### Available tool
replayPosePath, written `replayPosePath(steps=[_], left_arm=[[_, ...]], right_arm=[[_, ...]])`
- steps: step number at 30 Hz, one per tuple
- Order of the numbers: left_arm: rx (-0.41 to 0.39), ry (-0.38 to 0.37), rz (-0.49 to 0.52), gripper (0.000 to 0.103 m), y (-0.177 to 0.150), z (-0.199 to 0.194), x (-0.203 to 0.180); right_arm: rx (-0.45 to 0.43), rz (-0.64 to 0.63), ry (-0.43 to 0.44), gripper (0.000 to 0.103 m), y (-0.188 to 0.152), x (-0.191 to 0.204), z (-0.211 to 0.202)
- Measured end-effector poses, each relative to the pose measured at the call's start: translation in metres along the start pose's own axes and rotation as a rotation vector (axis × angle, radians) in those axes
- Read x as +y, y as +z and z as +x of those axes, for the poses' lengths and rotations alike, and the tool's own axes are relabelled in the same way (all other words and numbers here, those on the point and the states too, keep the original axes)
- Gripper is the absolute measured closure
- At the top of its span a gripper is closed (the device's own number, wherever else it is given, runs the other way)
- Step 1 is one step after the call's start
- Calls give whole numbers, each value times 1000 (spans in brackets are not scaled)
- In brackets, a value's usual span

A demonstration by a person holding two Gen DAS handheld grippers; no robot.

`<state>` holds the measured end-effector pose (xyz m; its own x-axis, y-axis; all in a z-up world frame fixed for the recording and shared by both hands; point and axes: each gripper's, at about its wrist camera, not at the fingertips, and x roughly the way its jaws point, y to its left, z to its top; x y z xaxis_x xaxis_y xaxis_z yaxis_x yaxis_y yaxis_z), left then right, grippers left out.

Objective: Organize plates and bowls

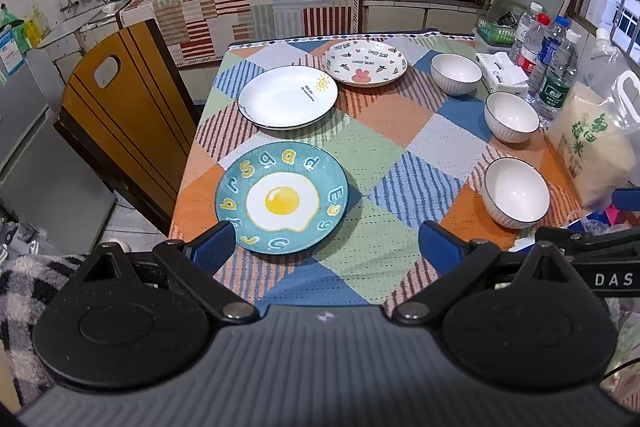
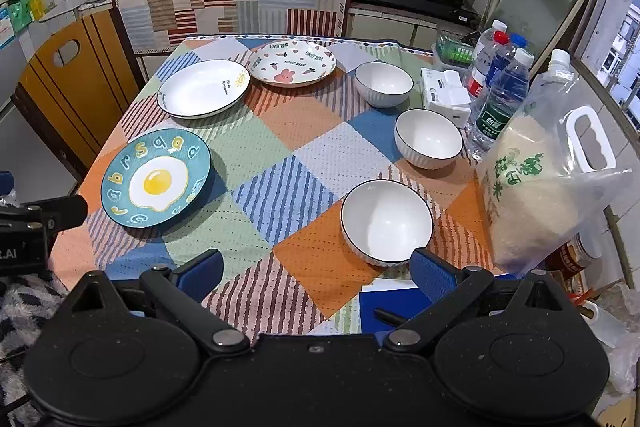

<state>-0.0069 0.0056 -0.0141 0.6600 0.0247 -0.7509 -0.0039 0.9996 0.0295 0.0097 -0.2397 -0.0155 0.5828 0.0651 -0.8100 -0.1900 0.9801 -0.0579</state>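
The table (image 1: 360, 131) had a cloth with many colored squares on it. Three plates lay on its left side. The egg plate (image 1: 281, 197) was blue with a fried egg picture, and it lay nearest. Behind it lay the white plate (image 1: 288, 97) with a little sun on it. Just beside that one, farther back, lay the bunny plate (image 1: 365, 63).

Three white bowls stood in a row on the right side, all the right way up and apart from each other. The near bowl (image 1: 516, 193) was closest, the middle bowl (image 1: 511, 117) came next, and the far bowl (image 1: 456, 73) was at the back.

The left gripper (image 1: 326, 247) hung over the near edge of the table. Its jaws were spread wide and held nothing. Its left finger looked just beside the rim of the egg plate.

The right gripper (image 2: 316, 269) hung over the near edge too. Its jaws were also spread wide and held nothing. Its right finger looked just beside the near bowl.

A bag of rice (image 2: 540, 195) stood at the right edge, near the bowls. Water bottles (image 2: 500, 95) and a tissue pack (image 2: 446, 95) stood behind it
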Motion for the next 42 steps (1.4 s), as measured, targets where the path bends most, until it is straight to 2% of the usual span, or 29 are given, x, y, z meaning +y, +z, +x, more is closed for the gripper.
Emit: replayPosePath(steps=[5,8,10,16,17,19,21,23,29,35,38,42], left_arm=[[21,-16,1,4,10,6,12],[49,-59,14,5,19,14,25],[53,-65,31,5,28,19,34],[7,9,90,6,49,46,64],[1,5,94,5,51,53,69],[-2,-4,82,5,53,71,80],[12,-34,60,5,54,94,91],[53,-67,61,6,52,121,100],[137,-74,32,9,34,192,121],[236,-18,-76,12,11,247,143],[281,-7,-127,12,1,263,153],[321,-17,-168,23,-9,272,156]], right_arm=[[-20,-21,21,2,6,2,4],[-75,-45,39,2,16,4,6],[-142,-89,55,2,24,8,6],[-439,-280,104,2,46,25,14],[-463,-297,125,2,49,28,20],[-491,-311,224,2,56,32,39],[-466,-279,323,2,62,36,65],[-401,-244,415,2,64,44,97],[-228,-210,536,11,52,70,182],[-95,-54,574,16,27,73,230],[-60,7,587,23,22,69,241],[-27,20,602,37,22,74,255]])
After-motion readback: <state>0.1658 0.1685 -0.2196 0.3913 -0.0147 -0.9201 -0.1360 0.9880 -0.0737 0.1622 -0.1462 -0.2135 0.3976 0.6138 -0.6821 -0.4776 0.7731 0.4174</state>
